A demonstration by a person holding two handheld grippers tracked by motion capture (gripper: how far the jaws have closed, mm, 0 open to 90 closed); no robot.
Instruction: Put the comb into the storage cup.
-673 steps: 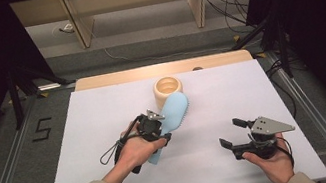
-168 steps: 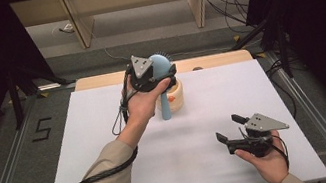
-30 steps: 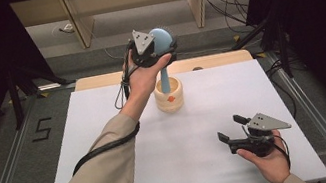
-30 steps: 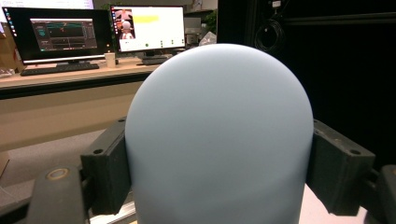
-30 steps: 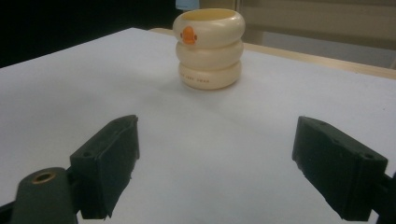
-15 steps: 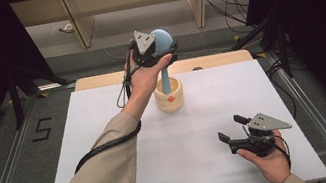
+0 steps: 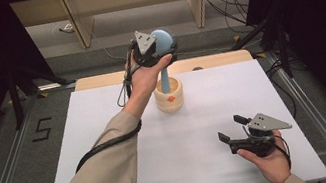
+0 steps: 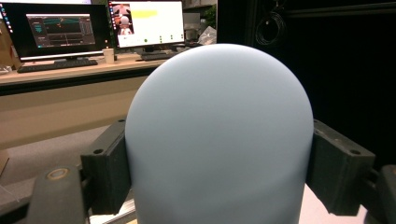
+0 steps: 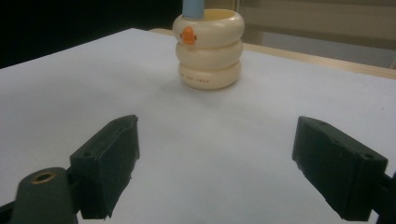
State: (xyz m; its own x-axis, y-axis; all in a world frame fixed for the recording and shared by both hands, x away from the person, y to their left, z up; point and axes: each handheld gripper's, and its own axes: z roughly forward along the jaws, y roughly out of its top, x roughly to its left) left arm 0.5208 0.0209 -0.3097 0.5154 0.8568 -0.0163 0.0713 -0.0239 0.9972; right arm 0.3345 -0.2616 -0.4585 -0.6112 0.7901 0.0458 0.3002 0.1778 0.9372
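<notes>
**Blue tool upright in cream cup**

High view: we see left gripper [image 7: 160,51] clamped on blue tool [image 7: 161,38] head, handle straight below in cream cup [image 7: 169,94]. Left gripper view: jaws pinch the dome. Right gripper view: right gripper [image 9: 215,168] jaws apart, cup ahead, well apart.

One blue spoon [image 7: 162,51], one cream holder [image 7: 169,95], two grippers.

Blue spoon's [image 7: 163,66] lower end inside cup [image 7: 169,95]
</notes>
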